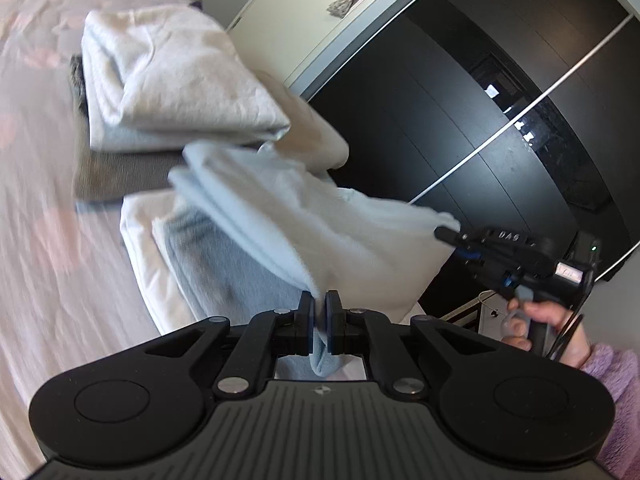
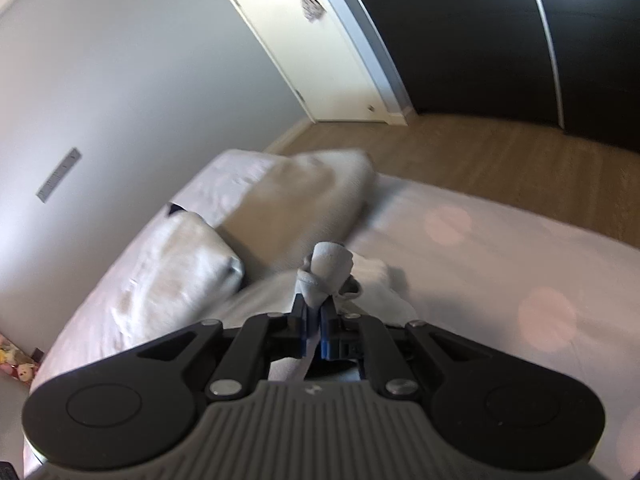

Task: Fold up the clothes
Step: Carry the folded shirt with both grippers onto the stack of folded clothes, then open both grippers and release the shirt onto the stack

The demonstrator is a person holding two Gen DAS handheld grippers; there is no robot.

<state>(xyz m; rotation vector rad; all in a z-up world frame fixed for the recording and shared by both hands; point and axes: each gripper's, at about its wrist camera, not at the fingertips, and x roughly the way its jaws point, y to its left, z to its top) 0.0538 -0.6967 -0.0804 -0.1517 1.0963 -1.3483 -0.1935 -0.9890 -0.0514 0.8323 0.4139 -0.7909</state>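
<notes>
A pale blue-grey garment (image 1: 288, 224) hangs lifted over the bed, stretched between both grippers. My left gripper (image 1: 319, 304) is shut on its near edge, with cloth bunched between the pads. My right gripper (image 1: 444, 234) pinches the far corner in the left wrist view, held by a hand (image 1: 548, 320) in a lilac sleeve. In the right wrist view the right gripper (image 2: 314, 308) is shut on a bunched fold of the garment (image 2: 330, 264). Beyond lies a stack of folded clothes (image 1: 172, 80), white over grey.
The bed (image 1: 36, 220) has a pale sheet with faint pink spots. A beige folded piece (image 2: 296, 200) and a white pillow-like bundle (image 2: 176, 264) lie at its far end. A dark wardrobe (image 1: 500, 100), a white door (image 2: 320, 52) and a wooden floor (image 2: 480, 152) lie beyond.
</notes>
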